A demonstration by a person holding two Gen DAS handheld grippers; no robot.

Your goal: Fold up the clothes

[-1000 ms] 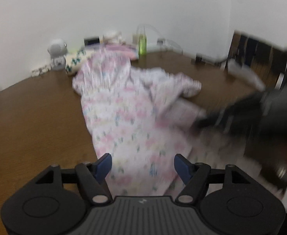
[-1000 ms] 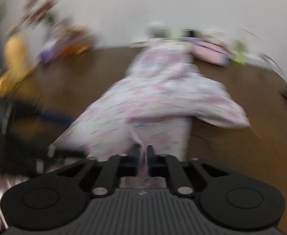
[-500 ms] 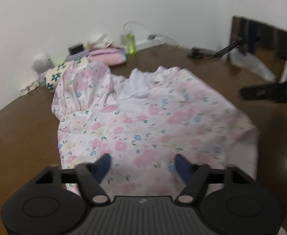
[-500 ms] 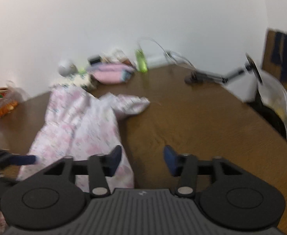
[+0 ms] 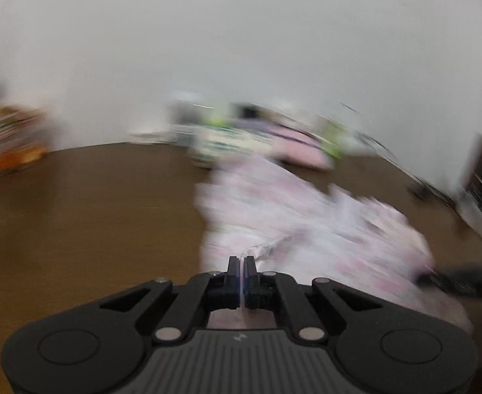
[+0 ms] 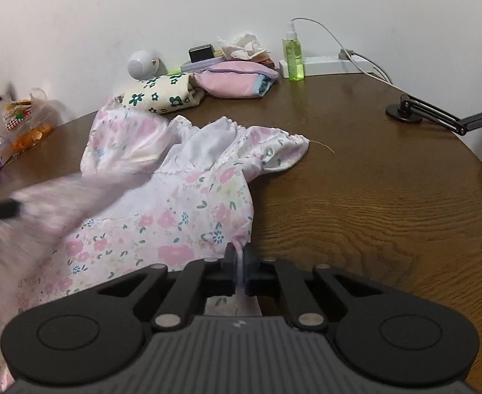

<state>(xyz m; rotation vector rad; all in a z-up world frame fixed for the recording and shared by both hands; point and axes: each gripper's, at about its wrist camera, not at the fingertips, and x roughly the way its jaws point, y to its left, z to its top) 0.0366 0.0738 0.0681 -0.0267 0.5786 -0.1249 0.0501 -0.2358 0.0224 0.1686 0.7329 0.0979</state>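
A floral dress (image 6: 162, 197) is spread on the wooden table (image 6: 356, 197), its hem pinched in the closed right gripper (image 6: 240, 262). Snacks are seen in a clear bag (image 6: 21, 121). The left gripper (image 5: 241, 267), clamped on cloth, is blurred by motion.

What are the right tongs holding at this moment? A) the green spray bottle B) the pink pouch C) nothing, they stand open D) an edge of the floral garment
D: in the right wrist view the right tongs are shut with a fold of the floral garment pinched between them, while the green spray bottle and pink pouch sit untouched by the wall.
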